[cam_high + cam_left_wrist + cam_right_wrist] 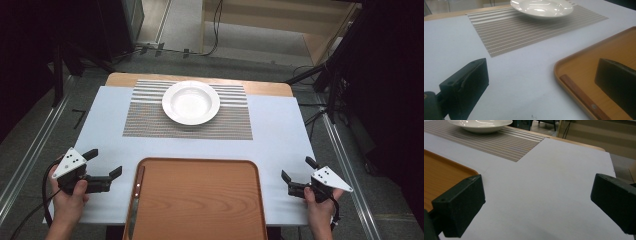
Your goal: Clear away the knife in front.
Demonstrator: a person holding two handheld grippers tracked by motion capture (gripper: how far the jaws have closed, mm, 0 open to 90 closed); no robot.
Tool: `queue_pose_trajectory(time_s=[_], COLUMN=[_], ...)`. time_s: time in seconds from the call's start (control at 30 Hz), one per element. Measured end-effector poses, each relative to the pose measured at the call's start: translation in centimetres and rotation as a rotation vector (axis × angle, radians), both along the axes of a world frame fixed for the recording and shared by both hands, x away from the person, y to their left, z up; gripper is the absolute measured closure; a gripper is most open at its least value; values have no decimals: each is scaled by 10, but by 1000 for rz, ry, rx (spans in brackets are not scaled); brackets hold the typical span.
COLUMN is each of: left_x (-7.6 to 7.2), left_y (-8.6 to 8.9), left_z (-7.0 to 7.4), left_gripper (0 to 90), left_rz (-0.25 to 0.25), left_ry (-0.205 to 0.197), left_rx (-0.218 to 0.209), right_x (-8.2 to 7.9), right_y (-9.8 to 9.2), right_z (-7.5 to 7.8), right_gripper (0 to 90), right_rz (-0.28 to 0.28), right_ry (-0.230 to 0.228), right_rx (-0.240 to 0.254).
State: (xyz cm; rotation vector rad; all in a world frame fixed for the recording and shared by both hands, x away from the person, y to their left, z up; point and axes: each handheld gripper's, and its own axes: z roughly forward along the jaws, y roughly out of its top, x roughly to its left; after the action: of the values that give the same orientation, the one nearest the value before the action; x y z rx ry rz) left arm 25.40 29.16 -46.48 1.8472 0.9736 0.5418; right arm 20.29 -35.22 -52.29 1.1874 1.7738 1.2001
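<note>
Pale grey-white sheeting covers the table [280, 145], with bare wood showing along its far edge. On it we see a striped placemat [150, 120] carrying a white plate [191, 102], and nearer us an orange-brown wooden tray [200, 200] with a wooden-handled knife [135, 200] lying along its left rim. Our left gripper [106, 165] hovers at the table's near left corner, jaws spread wide and holding nothing; our right gripper [297, 169] does likewise at the near right. Around the table we see grey floor, metal rails, dark stands, cables and pale wooden furniture beyond.
</note>
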Motion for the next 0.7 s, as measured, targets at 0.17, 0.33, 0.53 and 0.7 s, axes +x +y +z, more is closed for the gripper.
queue_pose_trajectory(time_s=[0.17,0.33,0.53,0.7], left_x=[1,3,4,6], left_y=[9,17,28,37], left_z=[-1,-3,-5,-7], left_gripper=[0,0,0,0], left_rz=[17,44,69,87], left_ry=[-4,-2,1,6], left_rx=[3,1,-2,-3], right_x=[0,0,0,0], right_y=[0,0,0,0], right_z=[0,0,0,0], right_gripper=[0,0,0,0], right_rz=[0,1,1,0], right_ry=[0,0,-1,-1], right_rx=[0,-1,0,0])
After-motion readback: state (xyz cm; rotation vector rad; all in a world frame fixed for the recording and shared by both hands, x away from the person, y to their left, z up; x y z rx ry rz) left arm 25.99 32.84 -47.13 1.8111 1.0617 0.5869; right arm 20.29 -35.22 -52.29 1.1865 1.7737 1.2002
